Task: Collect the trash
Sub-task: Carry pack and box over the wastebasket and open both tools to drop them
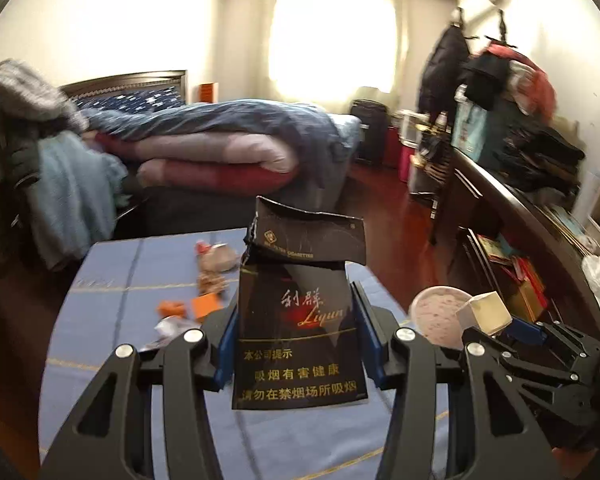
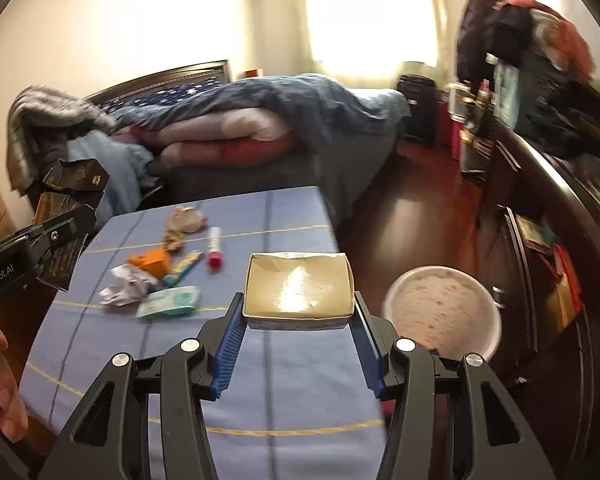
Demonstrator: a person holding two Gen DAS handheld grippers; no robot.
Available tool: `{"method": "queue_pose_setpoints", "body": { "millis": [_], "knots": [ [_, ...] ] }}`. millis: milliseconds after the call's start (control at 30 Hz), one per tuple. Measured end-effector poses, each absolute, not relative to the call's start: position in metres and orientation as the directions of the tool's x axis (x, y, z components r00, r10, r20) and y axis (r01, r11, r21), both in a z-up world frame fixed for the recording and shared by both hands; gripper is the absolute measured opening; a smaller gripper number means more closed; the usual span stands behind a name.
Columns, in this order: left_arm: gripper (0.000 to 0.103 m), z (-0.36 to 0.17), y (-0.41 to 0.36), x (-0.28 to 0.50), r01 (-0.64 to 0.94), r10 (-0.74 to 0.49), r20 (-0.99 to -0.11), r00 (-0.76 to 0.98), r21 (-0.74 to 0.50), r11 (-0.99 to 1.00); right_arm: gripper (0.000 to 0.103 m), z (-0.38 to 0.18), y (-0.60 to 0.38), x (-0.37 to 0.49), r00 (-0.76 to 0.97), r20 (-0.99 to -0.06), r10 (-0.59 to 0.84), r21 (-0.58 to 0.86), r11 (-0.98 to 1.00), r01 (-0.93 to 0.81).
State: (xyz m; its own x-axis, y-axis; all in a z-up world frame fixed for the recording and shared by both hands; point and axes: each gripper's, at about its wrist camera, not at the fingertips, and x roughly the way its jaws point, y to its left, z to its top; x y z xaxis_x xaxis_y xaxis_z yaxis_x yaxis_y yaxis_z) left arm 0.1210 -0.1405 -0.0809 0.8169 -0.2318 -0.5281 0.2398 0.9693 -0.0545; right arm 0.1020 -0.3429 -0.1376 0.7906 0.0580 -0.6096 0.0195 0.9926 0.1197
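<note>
Blue table (image 2: 292,380), cigarette pack (image 1: 296,320) in left gripper (image 1: 296,340)

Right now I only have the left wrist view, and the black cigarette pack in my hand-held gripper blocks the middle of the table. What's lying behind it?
Observer: A white tube with a red cap lies on the blue cloth, hidden from you by the pack.
Operator: Anything else I'm missing there?
Observer: A pale green wipes packet lies right beside the crumpled paper.
Operator: And what my other hand holds, is it closed?
Observer: No. The box is open-topped with nothing visible inside, held by its two sides in the right hand-held gripper.
</note>
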Motion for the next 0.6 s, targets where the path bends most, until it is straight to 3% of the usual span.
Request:
{"method": "queue_pose_setpoints", "body": {
  "millis": [600],
  "knots": [
    [0.05,-0.117,-0.3,0.165,0.503,-0.413,-0.569,0.711,0.002,0.864,0.052,-0.177,-0.469,0.107,0.732,-0.667,-0.14,0.151,0.936,0.317]
  ]
}}
